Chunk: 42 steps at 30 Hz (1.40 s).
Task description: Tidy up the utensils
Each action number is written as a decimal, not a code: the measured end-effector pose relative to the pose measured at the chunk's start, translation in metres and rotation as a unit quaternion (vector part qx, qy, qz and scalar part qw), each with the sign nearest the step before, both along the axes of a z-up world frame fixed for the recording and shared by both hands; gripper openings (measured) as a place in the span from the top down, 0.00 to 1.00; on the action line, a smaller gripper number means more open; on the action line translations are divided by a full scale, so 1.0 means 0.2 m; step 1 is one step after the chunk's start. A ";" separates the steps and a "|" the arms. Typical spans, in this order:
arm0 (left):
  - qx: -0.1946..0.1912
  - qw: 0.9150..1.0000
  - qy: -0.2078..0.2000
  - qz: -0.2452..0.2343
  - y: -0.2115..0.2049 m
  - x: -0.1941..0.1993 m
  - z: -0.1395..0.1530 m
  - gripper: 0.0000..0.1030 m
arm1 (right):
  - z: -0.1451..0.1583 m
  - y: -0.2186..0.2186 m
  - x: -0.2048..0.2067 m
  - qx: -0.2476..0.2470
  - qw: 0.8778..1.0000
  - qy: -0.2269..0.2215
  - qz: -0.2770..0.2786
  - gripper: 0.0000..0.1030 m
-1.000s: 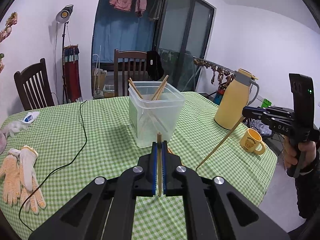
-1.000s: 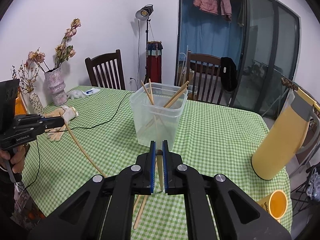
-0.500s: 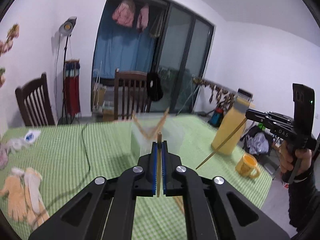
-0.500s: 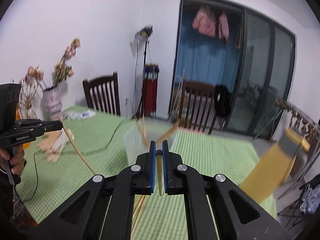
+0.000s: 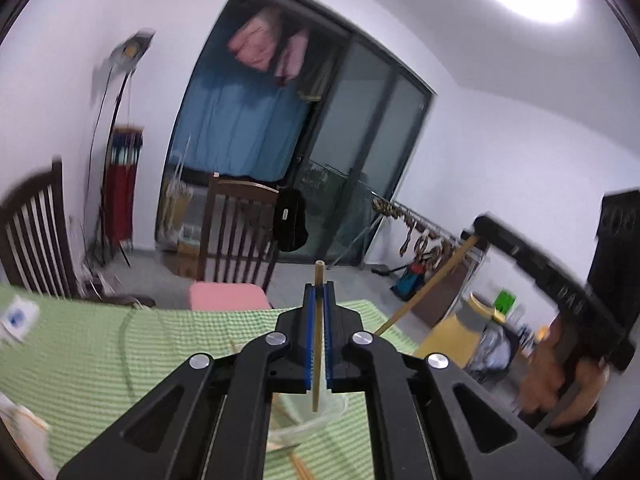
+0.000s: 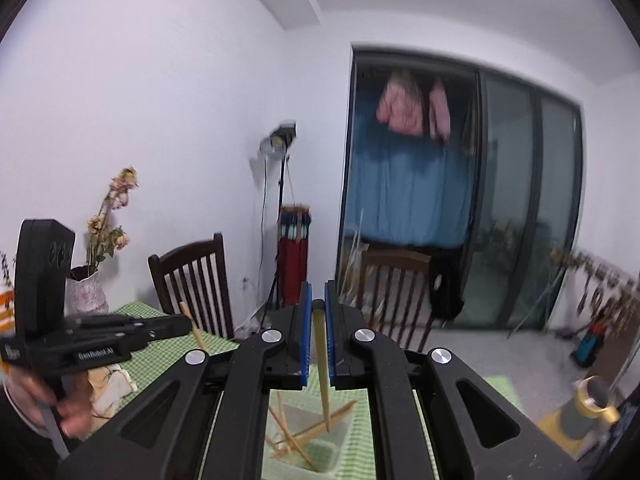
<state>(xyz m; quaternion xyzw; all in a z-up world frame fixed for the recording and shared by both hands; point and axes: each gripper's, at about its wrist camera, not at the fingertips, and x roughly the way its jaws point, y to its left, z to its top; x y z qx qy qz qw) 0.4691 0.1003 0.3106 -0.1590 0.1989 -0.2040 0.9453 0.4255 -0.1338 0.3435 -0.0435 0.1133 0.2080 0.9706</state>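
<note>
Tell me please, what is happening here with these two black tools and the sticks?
A person holds a black two-finger gripper in each hand. The left gripper is shut on a thin wooden chopstick, and the right gripper is shut on another wooden chopstick. Both sticks point down over a clear plastic container on the green checked tablecloth. Several chopsticks already lean inside the container. Neither held stick is released yet.
</note>
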 end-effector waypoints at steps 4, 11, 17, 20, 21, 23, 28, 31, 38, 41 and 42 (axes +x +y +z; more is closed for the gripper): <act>-0.021 0.999 0.030 0.003 -0.04 0.23 -0.26 0.99 | -0.16 0.09 0.24 0.005 0.999 0.050 -0.004 0.94; -0.068 0.992 0.106 0.025 -0.04 0.42 -0.80 0.99 | -0.58 0.11 0.57 0.037 0.984 0.172 -0.017 0.94; -0.052 0.990 0.125 0.030 -0.07 0.42 -1.00 0.99 | -0.83 0.00 0.67 0.030 0.973 0.218 -0.063 0.92; -0.025 0.992 0.118 0.036 -0.10 0.41 -0.98 0.98 | -0.85 -0.04 0.67 0.021 0.972 0.220 -0.083 0.90; -0.016 0.993 0.114 0.035 -0.11 0.40 -0.97 0.94 | -0.85 -0.04 0.67 0.015 0.971 0.222 -0.091 0.87; -0.003 0.994 0.107 0.031 -0.10 0.40 -0.93 0.83 | -0.85 -0.06 0.65 0.001 0.971 0.216 -0.102 0.81; 0.033 0.997 0.065 0.026 -0.08 0.25 -0.78 0.68 | -0.82 -0.12 0.57 -0.038 0.976 0.180 -0.121 0.50; 0.072 0.996 0.036 0.037 -0.06 0.13 -0.67 0.51 | -0.78 -0.19 0.47 -0.063 0.976 0.162 -0.134 0.42; 0.111 0.989 0.015 0.098 0.03 -0.09 -0.57 0.32 | -0.72 -0.37 0.26 -0.085 0.974 0.137 -0.158 0.28; 0.138 0.984 0.004 0.110 0.03 -0.18 -0.56 0.26 | -0.70 -0.44 0.16 -0.084 0.973 0.130 -0.168 0.25; 0.143 0.984 0.000 0.108 0.03 -0.21 -0.55 0.23 | -0.69 -0.46 0.13 -0.084 0.973 0.128 -0.170 0.23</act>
